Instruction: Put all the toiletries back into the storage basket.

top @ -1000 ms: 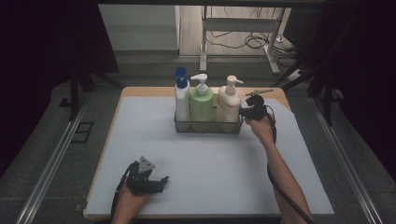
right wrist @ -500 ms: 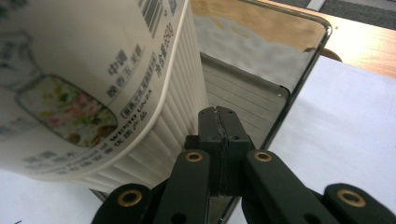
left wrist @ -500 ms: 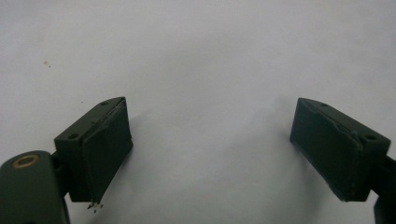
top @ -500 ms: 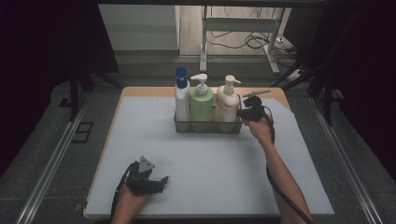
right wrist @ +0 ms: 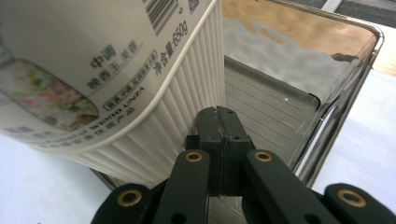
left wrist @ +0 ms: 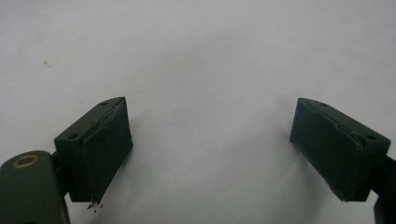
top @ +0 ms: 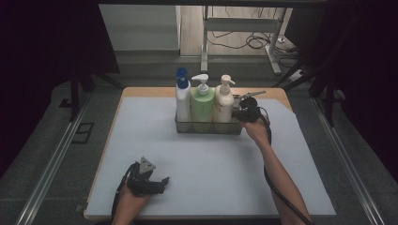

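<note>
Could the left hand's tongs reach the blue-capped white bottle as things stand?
Probably yes: the left tongs lie open on bare white table, nothing between them and the blue-capped white bottle.

**Closed fingers at the basket's end wall**

The right gripper [right wrist: 219,122] has its two black fingers [right wrist: 209,128] pressed flat together, pointing into a clear plastic basket [right wrist: 348,100]. Just left of them stands a cream ribbed bottle [right wrist: 154,107], its label carrying Chinese print and a barcode. White surface [right wrist: 359,154] lies beside the basket.
</note>
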A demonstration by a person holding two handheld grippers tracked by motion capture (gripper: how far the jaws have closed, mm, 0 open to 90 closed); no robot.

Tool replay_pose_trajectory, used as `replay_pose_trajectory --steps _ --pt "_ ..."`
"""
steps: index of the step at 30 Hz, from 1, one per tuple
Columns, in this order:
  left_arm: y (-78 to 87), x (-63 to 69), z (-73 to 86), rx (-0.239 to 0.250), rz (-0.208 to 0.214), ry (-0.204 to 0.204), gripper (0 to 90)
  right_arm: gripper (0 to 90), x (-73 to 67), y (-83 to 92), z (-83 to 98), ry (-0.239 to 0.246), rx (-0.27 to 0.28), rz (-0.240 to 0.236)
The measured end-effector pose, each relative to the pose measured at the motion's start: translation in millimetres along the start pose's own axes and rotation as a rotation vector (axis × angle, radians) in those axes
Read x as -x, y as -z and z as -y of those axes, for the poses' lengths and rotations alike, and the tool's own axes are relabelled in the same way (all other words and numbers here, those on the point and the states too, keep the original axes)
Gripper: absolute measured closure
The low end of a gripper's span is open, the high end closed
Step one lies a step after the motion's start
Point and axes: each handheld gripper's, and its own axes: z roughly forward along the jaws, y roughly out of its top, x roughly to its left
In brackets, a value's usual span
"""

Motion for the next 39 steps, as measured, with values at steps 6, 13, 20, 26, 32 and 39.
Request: replay_pose_trajectory --steps 6,13,20,26,32,39 --pt "0.0 0.0 0.0 0.000 0.000 0.000 12.3 89.3 -2.1 -1.0 -1.4 0.005 0.002 -0.013" --pt "0.0 -0.1 0.0 0.000 0.001 0.000 12.3 89.4 -5.9 -2.7 -2.5 0.011 -0.001 -0.026" --pt "0.0 -0.2 -0.1 -0.002 0.000 -0.001 12.2 89.6 -9.6 -2.0 -2.6 0.009 -0.002 -0.020" --pt "-0.1 -0.1 -0.1 -0.001 0.001 0.000 12.3 89.6 -11.4 0.5 -2.0 0.007 0.001 -0.027" --pt "-0.1 -0.1 -0.2 -0.001 0.001 0.001 12.3 89.6 -12.7 3.3 -0.1 0.008 -0.007 -0.041" --pt "-0.1 -0.1 -0.2 -0.001 0.001 0.001 12.2 89.7 -15.2 4.0 -0.1 0.012 -0.011 -0.029"
